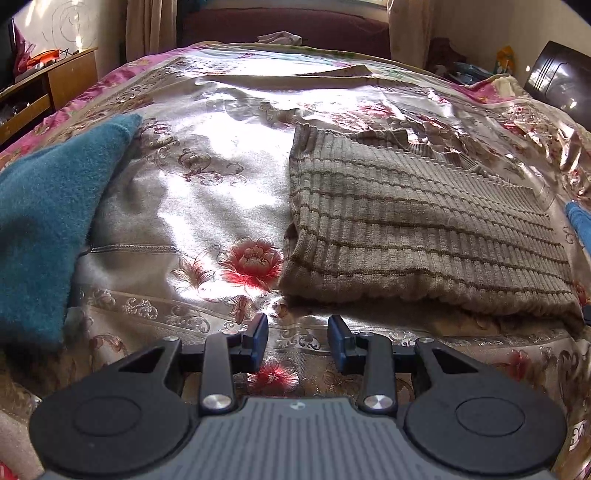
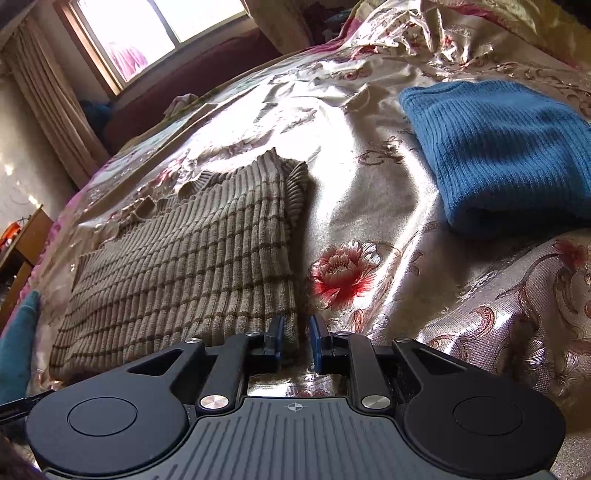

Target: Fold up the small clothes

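Observation:
A beige striped ribbed knit sweater lies folded flat on the floral satin bedspread. My left gripper is open and empty, just in front of the sweater's near left corner, not touching it. In the right wrist view the same sweater lies to the left. My right gripper has a narrow gap between its fingers at the sweater's near right corner; the cloth's edge reaches into the gap, and a grip cannot be told. A folded blue knit garment lies to the right.
A teal fuzzy garment lies on the bed at the left. A wooden cabinet stands beside the bed on the left. A dark red sofa and a window are beyond the far end.

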A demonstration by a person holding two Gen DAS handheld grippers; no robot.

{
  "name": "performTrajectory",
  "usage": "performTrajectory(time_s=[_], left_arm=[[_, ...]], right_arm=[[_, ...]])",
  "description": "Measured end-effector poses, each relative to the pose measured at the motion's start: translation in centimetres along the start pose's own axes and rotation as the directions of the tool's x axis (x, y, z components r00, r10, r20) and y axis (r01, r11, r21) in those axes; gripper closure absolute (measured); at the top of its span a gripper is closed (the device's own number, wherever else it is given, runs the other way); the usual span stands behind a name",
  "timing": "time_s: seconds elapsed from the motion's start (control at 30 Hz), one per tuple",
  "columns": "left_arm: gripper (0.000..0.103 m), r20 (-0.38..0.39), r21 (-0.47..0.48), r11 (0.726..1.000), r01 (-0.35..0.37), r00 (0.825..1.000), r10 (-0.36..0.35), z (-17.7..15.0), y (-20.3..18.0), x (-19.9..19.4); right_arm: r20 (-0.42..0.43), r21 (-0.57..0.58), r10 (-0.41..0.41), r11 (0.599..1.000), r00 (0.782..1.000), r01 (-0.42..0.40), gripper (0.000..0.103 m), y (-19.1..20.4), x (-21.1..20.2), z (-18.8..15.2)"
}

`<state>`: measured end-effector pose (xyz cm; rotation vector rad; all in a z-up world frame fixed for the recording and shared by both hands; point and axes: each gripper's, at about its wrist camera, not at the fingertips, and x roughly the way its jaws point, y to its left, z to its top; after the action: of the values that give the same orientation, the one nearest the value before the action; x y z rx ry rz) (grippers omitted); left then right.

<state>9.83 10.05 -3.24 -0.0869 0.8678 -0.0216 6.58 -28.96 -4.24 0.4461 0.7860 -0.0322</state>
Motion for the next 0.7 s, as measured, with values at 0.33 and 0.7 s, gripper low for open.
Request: performTrajectory(time_s=[0.33, 0.7], left_arm=[[0.062, 0.005, 0.047, 0.999, -0.014, 1.0, 0.014, 0.1, -1.7, -0.5], [0.062, 0.001, 0.124, 0.992, -0.005, 1.0, 0.005, 0.4, -4.4, -0.7]], right_arm=[[0.01, 0.005, 0.022, 1.0, 1.0, -0.022, 0.085, -0.1, 0.1, -0.1], [0.009, 0.036, 0.059, 0.998, 0.998, -0.06, 0.085, -0.6, 0.1, -0.1]])
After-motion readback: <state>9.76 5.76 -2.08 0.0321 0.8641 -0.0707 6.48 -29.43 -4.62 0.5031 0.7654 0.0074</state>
